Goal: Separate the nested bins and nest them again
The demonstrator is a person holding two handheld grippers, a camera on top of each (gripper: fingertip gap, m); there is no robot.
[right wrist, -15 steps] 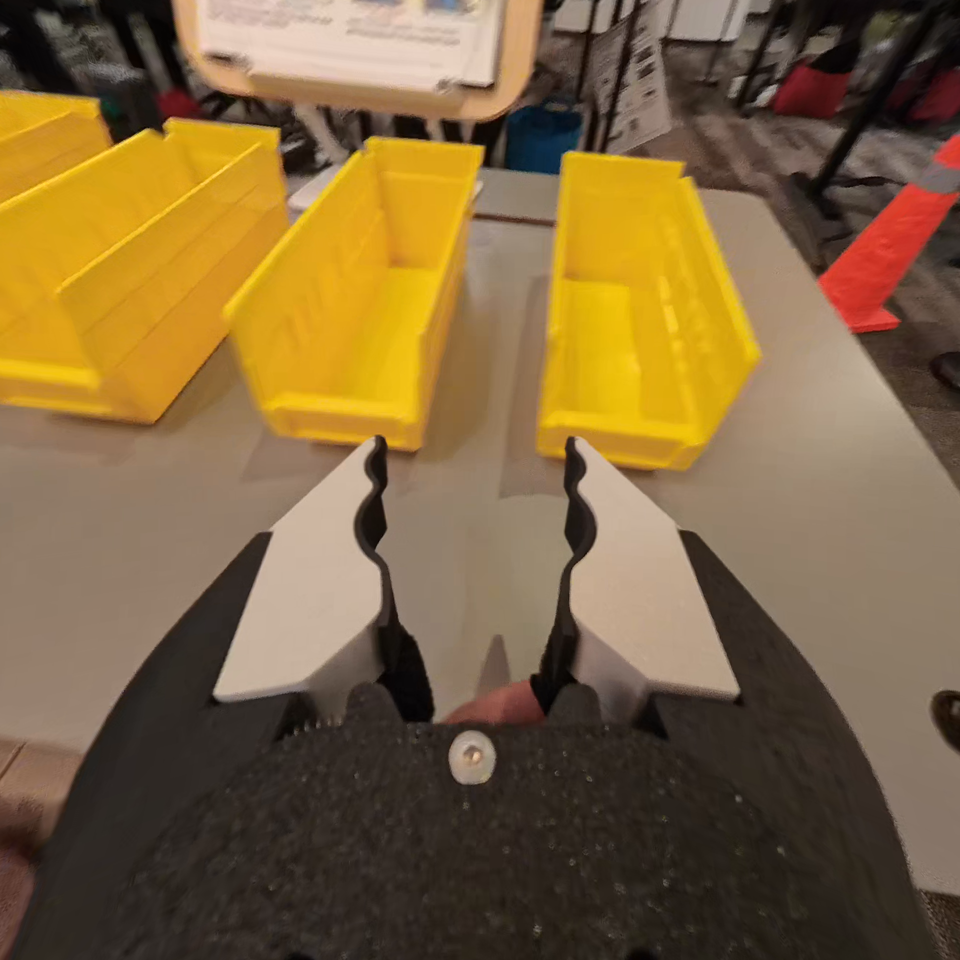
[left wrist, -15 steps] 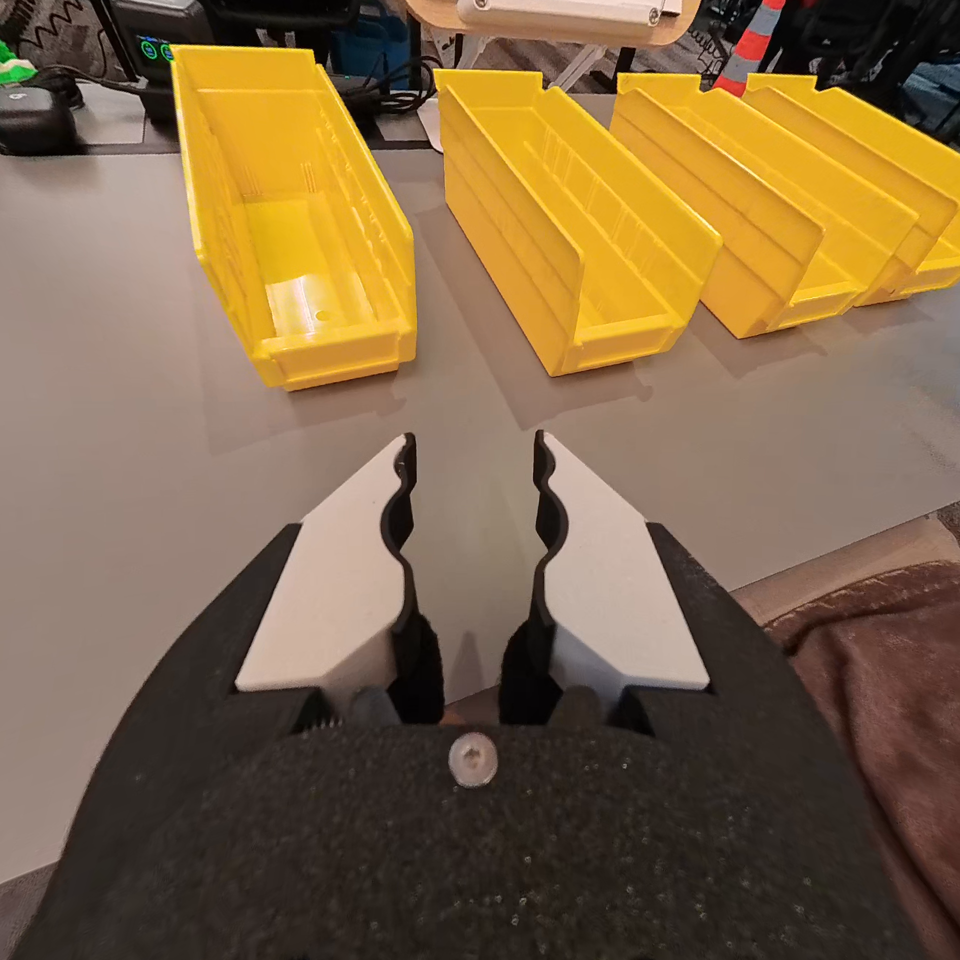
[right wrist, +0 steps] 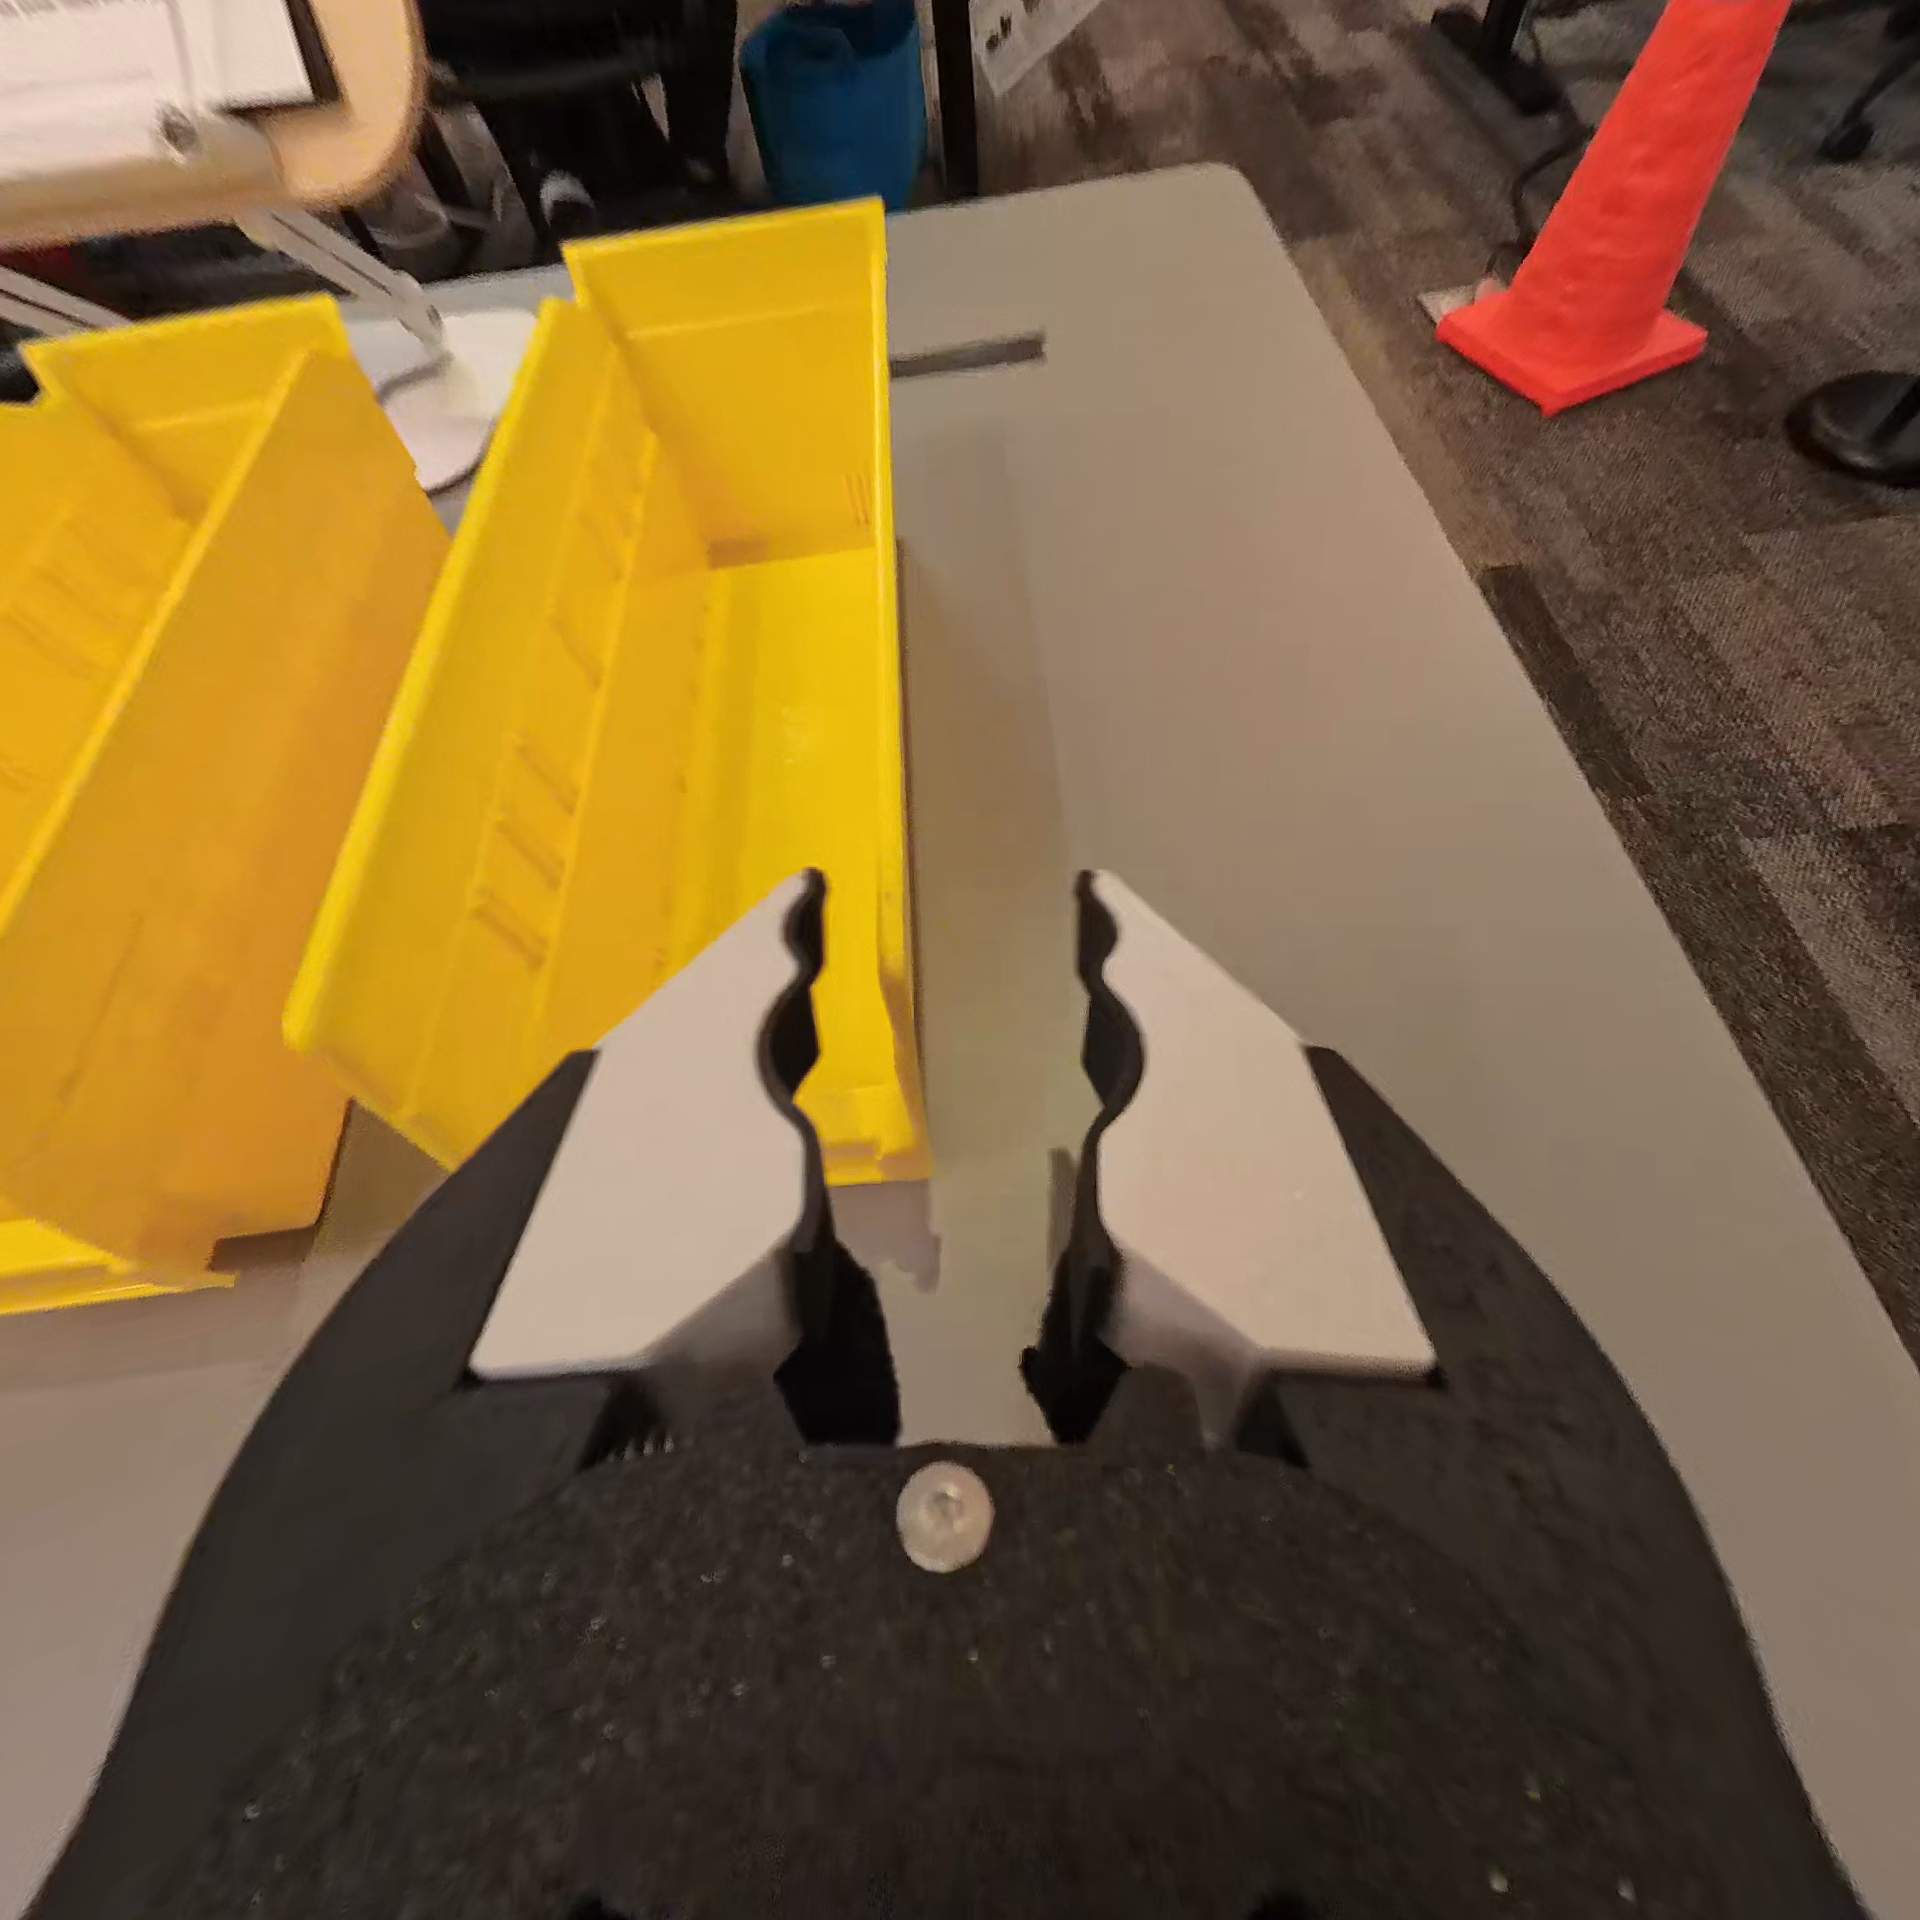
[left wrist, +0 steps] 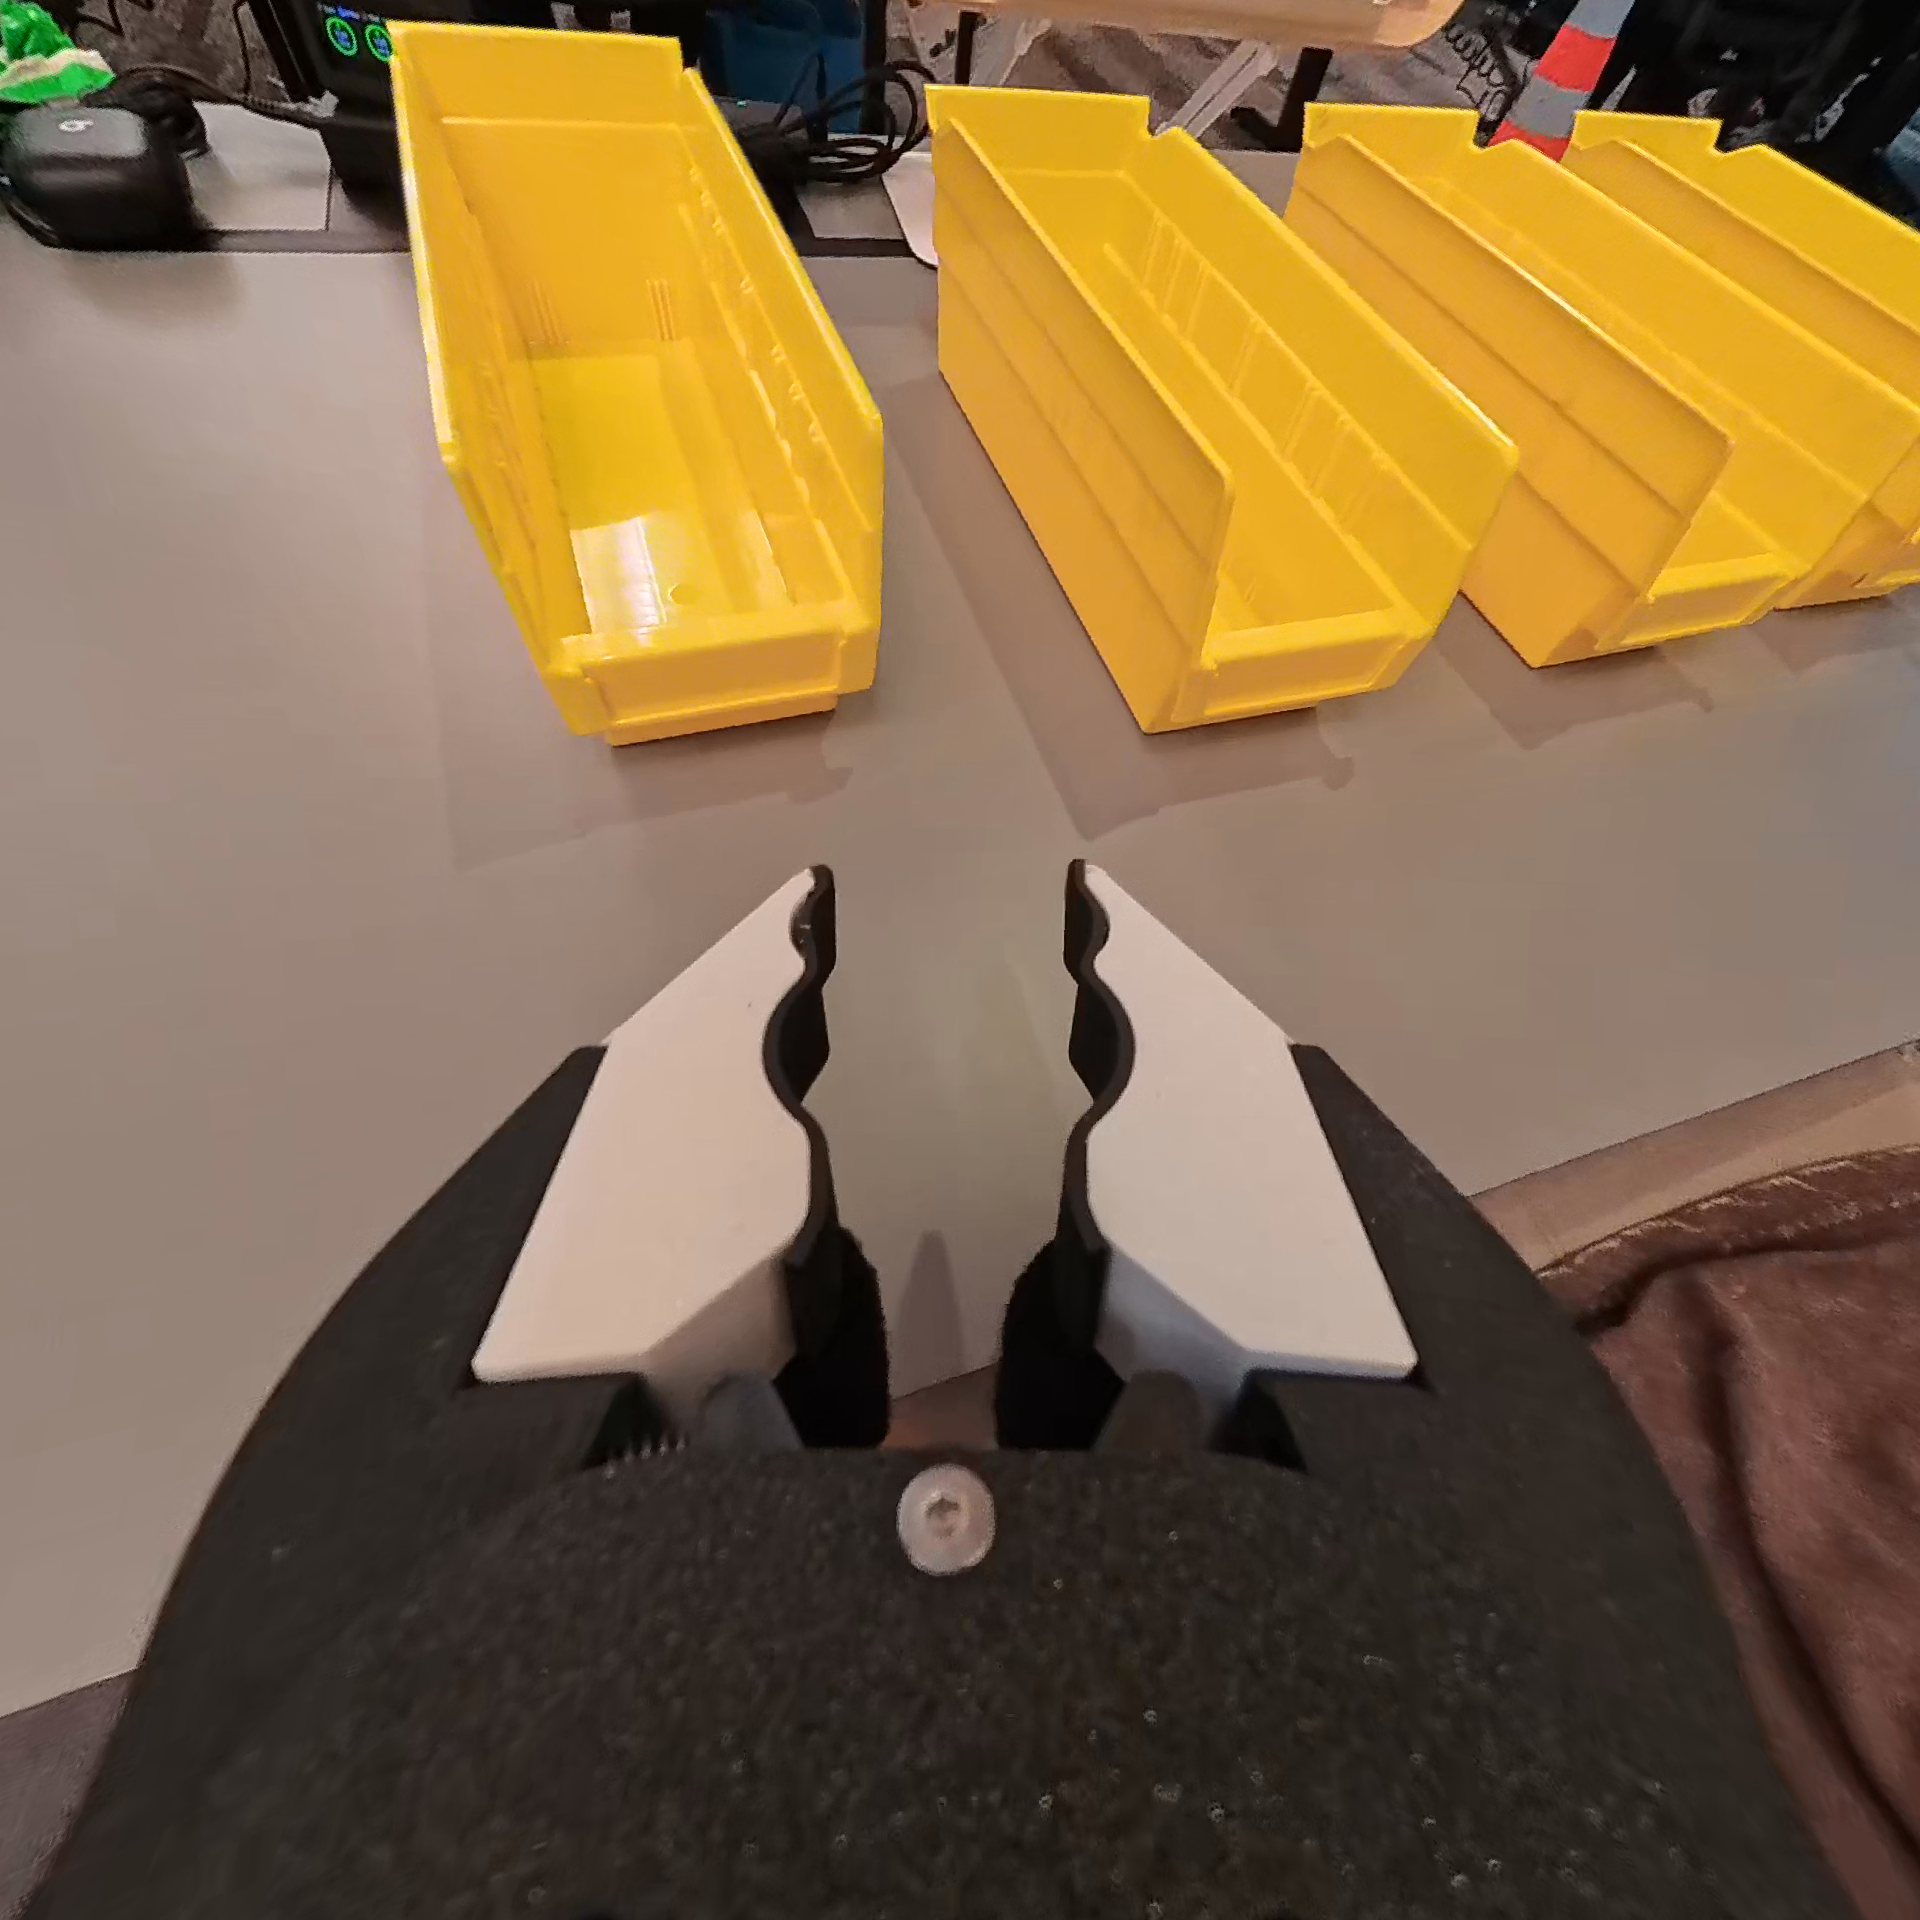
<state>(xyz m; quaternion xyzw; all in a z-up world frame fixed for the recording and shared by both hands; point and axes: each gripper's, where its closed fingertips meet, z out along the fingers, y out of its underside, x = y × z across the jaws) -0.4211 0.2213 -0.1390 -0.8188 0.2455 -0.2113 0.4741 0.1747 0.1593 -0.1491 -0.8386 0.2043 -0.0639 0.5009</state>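
Now four yellow bins stand apart in a row on the grey worktop (left wrist: 260, 831), none nested in another. From the left wrist view, the leftmost bin (left wrist: 644, 416) lies ahead and a little to the left, its open top and glossy floor in plain sight; the second bin (left wrist: 1195, 436) is ahead to the right, and the third bin (left wrist: 1558, 416) and fourth bin (left wrist: 1787, 312) follow farther right, close beside each other. The left tongs (left wrist: 951, 883) hover over bare worktop short of the row, their jaws spread wide with nothing between them. A brown cloth (left wrist: 1714, 1403) lies past the near worktop edge at the right.

From the right wrist view, which is somewhat blurred, the right tongs (right wrist: 948, 894) are also spread wide and empty. They hang close to the rightmost bin in the row (right wrist: 665, 727), the left finger (right wrist: 675, 1122) overlapping that bin's near right corner in the picture; whether it touches I cannot tell. Another bin (right wrist: 187, 779) sits just to the left. An orange cone (right wrist: 1621, 208) stands on the carpet beyond the worktop's right edge.
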